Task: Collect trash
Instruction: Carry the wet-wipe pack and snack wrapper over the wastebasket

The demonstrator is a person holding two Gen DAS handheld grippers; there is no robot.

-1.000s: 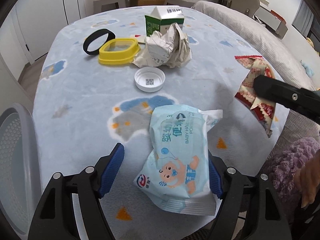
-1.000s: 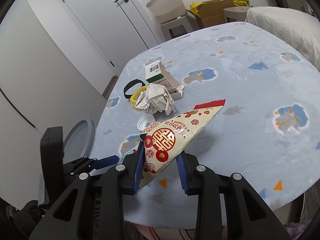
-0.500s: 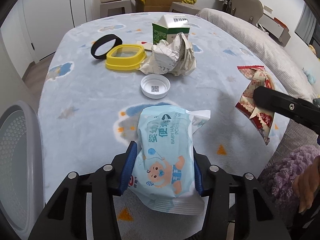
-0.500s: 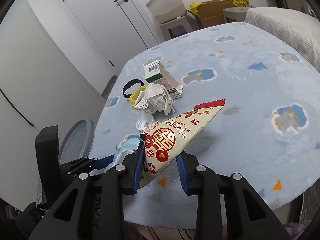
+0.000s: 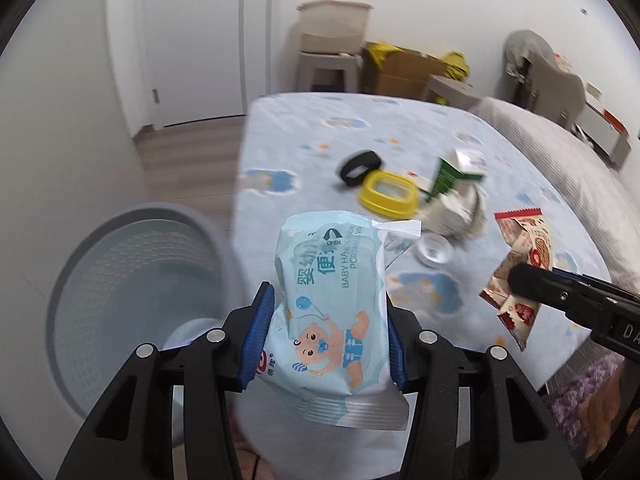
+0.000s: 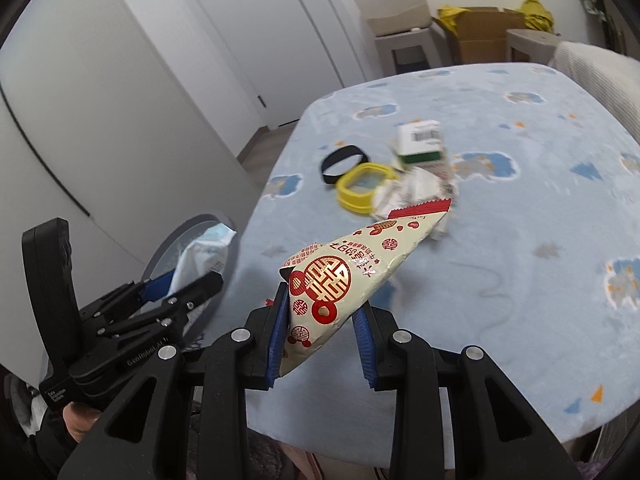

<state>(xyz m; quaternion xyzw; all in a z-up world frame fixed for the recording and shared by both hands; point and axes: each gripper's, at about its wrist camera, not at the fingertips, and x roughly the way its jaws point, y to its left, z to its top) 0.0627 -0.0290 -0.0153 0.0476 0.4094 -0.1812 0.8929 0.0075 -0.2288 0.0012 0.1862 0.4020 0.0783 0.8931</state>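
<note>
Carrying is the step in hand: your left gripper point(image 5: 326, 336) pinches the blue wet-wipe pack point(image 5: 334, 304) between its pads, lifted off the table point(image 5: 520, 160), with the grey bin point(image 5: 132, 280) just to its left and below. Your right gripper point(image 6: 322, 332) clamps the red-and-cream snack wrapper point(image 6: 344, 276). Next, bring each over the bin mouth, then let go.

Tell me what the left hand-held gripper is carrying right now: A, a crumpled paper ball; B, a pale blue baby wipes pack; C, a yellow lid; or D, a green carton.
B: the left hand-held gripper has its blue pads pressed on the sides of the baby wipes pack, held up off the table near the grey bin.
</note>
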